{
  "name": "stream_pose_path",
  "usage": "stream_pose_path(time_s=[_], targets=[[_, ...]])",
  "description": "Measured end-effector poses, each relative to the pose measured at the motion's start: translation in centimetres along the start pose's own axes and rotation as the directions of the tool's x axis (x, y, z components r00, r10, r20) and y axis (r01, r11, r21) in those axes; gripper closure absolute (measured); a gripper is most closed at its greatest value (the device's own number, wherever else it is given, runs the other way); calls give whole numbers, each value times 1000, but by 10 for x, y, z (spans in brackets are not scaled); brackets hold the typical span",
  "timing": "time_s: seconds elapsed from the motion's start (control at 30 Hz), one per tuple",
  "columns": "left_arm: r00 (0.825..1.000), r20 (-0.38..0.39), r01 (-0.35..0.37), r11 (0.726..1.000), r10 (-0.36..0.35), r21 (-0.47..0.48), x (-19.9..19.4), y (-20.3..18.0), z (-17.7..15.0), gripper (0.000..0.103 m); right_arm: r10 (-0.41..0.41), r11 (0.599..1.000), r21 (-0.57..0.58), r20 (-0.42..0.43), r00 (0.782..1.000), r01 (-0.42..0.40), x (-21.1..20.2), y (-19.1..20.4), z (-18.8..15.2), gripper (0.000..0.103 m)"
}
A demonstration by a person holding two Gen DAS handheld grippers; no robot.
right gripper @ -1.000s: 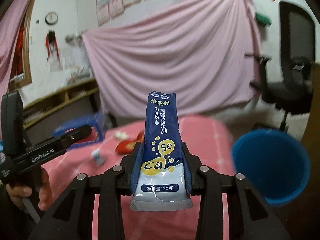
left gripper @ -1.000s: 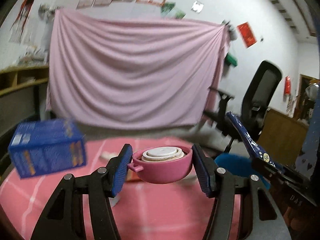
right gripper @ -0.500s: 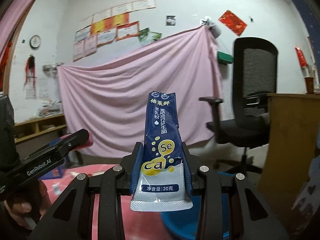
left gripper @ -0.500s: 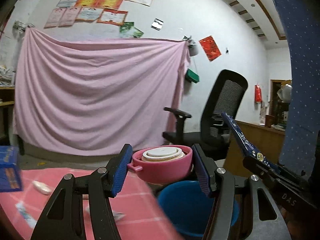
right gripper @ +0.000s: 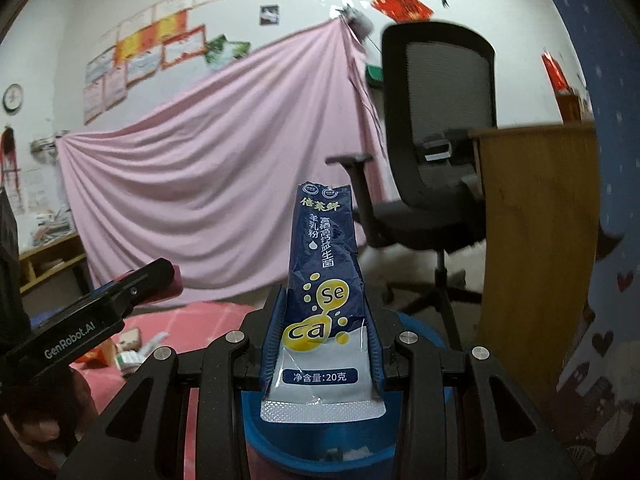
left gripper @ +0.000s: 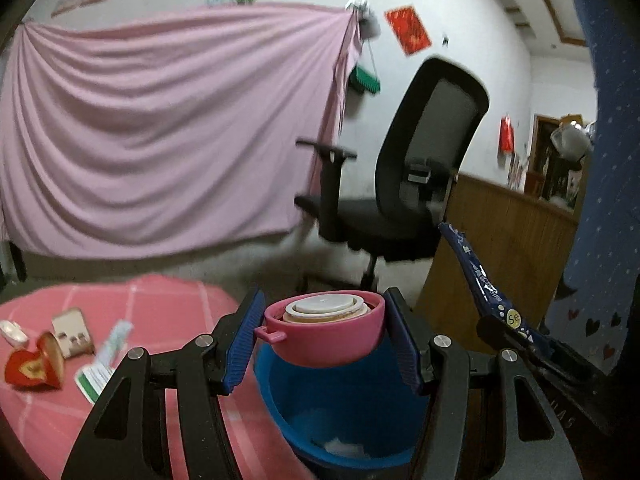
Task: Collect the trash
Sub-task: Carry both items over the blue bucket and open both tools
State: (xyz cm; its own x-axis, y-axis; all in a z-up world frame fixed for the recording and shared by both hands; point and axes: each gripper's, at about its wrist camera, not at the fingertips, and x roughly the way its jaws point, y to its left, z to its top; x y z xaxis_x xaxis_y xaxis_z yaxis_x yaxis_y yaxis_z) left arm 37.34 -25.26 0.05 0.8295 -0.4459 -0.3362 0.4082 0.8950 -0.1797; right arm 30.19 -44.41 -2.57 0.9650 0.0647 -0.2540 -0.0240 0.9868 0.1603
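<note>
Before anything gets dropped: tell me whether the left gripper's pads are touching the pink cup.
Touching. The left wrist view shows both blue pads of the left gripper pressed against the sides of the pink cup, no gap, holding it above the blue bin.

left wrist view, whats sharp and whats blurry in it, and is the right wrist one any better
Left wrist view: the pink cup in the left gripper is crisp, while the pink curtain and office chair smear with motion blur; fisheye bends the walls. Right wrist view: the blue sachet in the right gripper has readable print; its background is softer, corners dark.
</note>
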Motion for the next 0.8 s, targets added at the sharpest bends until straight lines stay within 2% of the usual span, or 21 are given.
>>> stream_pose_path(time_s=[0.2, 0.43, 0.5, 0.8], targets=[[989, -151, -2, 999, -3, -33, 32, 5, -7, 48, -27, 999, 25, -107, 994, 30, 19, -9, -17, 69], [957, -289, -1, 995, -29, -102, 55, 16, -12, 48, -30, 998, 51, -191, 981, 40, 33, -15, -30, 68], [950, -309, 5, 993, -41, -117, 59, 17, -13, 48, -30, 998, 55, -208, 978, 42, 36, -16, -31, 68], [946, -320, 3, 991, -46, -134, 55, 21, -10, 48, -20, 996, 81, -256, 967, 42, 45, -23, -37, 67]])
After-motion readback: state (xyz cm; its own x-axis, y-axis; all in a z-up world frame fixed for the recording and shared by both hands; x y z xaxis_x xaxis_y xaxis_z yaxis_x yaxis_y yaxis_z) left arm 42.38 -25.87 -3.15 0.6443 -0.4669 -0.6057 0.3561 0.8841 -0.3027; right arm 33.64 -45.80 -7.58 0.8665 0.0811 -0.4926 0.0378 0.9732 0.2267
